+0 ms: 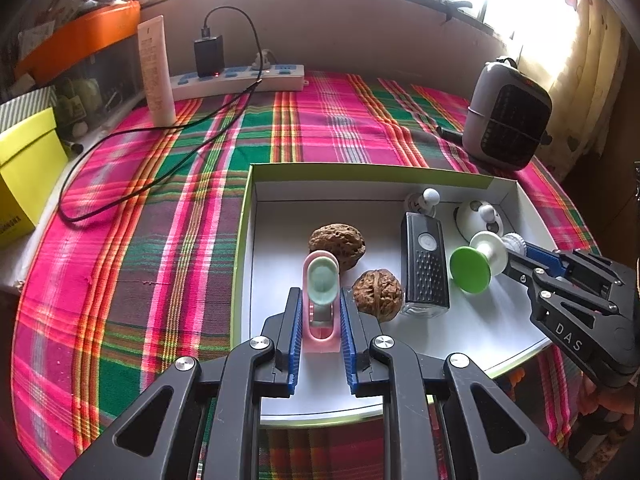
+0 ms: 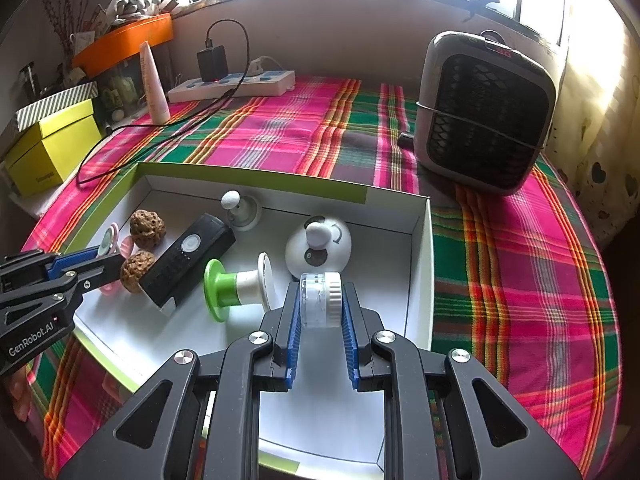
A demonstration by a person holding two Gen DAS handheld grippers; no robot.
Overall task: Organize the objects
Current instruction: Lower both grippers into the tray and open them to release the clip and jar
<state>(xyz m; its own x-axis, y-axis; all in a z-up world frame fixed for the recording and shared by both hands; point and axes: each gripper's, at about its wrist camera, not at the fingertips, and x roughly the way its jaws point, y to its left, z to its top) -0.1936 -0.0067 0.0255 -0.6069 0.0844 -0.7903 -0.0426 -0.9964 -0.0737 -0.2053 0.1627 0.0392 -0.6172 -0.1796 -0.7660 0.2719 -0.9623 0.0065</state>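
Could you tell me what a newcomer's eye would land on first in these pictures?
Probably the bright pink-and-green plaid cloth, then the shallow white box on it. Inside, the left hand-held gripper is shut on a pink clip beside two walnuts, and the right hand-held gripper is shut on a small clear jar.

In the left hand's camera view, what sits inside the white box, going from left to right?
Pink clip → walnut → black rectangular device → green-capped spool → clear little jar held in the other tool's jaws.
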